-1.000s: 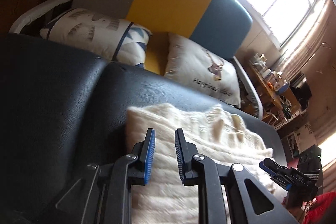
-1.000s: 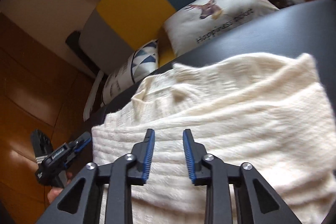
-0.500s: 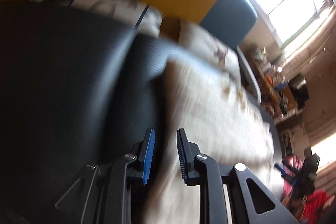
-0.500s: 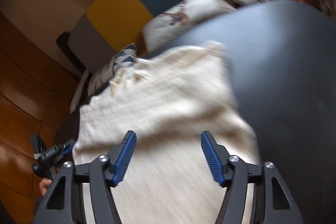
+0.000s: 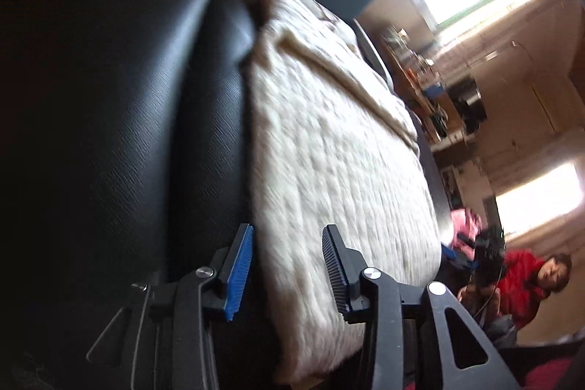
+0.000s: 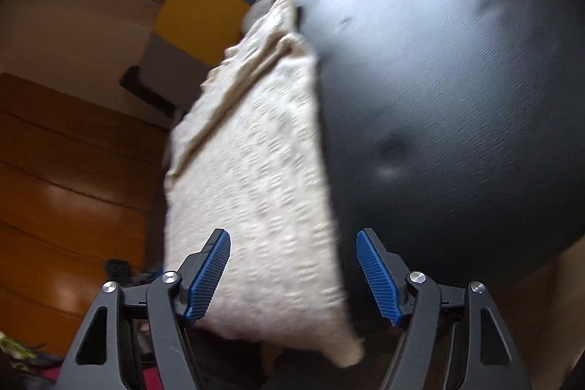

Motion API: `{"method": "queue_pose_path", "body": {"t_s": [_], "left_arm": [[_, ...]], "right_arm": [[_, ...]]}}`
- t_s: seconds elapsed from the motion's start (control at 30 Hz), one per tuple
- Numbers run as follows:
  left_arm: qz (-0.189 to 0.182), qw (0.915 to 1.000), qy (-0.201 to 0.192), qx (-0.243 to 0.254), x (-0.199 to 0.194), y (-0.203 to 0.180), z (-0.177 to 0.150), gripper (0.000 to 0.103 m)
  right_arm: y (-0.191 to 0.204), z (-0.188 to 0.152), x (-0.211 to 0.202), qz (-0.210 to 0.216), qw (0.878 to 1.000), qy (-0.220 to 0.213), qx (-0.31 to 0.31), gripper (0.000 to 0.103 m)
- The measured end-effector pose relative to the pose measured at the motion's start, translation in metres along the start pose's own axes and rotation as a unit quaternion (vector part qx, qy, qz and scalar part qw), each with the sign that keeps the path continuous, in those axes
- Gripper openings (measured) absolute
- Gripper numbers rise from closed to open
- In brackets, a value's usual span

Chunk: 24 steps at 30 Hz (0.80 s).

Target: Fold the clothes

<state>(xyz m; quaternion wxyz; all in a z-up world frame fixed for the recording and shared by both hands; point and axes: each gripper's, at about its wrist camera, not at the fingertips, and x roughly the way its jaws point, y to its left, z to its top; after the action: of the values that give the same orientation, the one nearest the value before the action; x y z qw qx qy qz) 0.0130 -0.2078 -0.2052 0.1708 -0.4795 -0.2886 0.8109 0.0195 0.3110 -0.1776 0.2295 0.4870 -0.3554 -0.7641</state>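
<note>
**Sweater in a narrow strip, both near corners about to be gripped**

The cream knit sweater (image 5: 340,148) lies on the black padded surface (image 5: 120,119) as a long, narrow strip running away from me toward the colour-block chair back (image 6: 204,2). A raised ridge crosses it near the far end, which I take for a folded-in edge or sleeve, so I judge the lengthwise folds are done. What I think is left is the fold across: bringing the near end up over the far end, then squaring the stack. The near end droops a little past the surface's edge in the right wrist view, so nothing has been doubled over yet.

My left hand-held gripper (image 5: 289,269) has its jaws moderately apart, straddling the left near edge of the sweater. The blue pad sits just beside the knit on the black side, the other pad over the fabric. I cannot tell whether either pad touches it, and nothing is clamped.

My right hand-held gripper (image 6: 292,275) is spread wide, its jaws set either side of the right near corner, with the fabric edge between them. It holds nothing; the frame is blurred, so contact is unclear.

A person in a red top (image 5: 523,284) is in the room beyond the surface.
</note>
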Motion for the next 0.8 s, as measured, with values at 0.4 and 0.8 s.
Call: {"method": "queue_pose_path", "body": {"t_s": [0.4,0.8], "left_arm": [[-0.013,0.999,-0.012,0.042,0.0,-0.022,-0.032,0.046],[-0.04,0.9987,0.029,0.013,0.022,-0.037,-0.035,0.037]], "right_arm": [[0.032,-0.018,0.034,0.044,0.997,-0.005,-0.067,0.103],[0.03,-0.023,0.031,-0.067,0.993,0.023,-0.095,0.011]]}}
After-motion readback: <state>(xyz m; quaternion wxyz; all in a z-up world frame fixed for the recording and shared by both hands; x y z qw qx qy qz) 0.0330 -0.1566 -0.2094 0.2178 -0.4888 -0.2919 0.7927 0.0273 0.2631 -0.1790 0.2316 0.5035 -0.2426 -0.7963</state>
